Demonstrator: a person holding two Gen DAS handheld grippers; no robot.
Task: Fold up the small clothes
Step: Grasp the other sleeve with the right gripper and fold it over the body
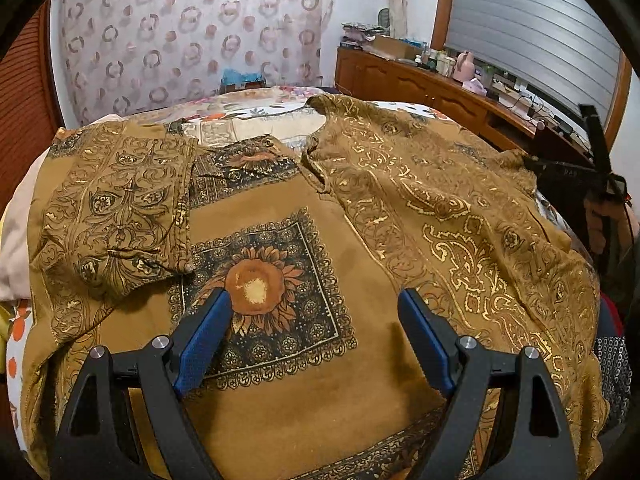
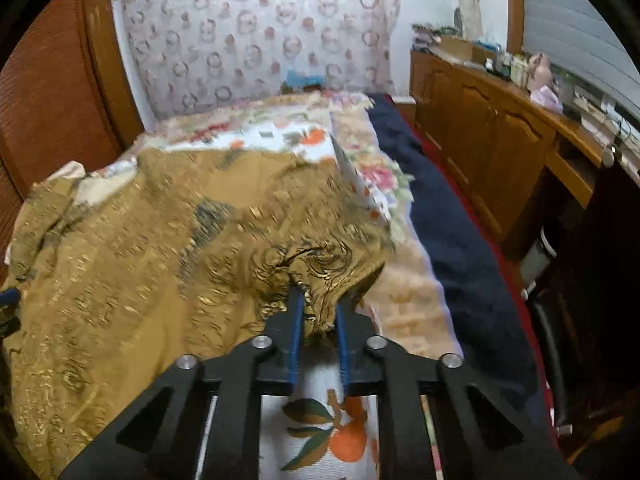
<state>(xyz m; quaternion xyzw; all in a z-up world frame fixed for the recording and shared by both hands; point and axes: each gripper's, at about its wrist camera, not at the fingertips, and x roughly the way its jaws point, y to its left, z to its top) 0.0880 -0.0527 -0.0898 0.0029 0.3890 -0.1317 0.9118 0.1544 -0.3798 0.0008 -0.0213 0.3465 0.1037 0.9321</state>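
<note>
Right up close, the right gripper is clamped on a bunched edge of the mustard patterned shirt, fabric pinched between its blue pads (only the right wrist view shows this grip). The left gripper hangs with jaws wide apart, nothing between them, tilted down over the sunflower print. The shirt lies spread on the floral bedsheet, one sleeve folded inward. Beyond, a wooden cabinet lines the wall.
</note>
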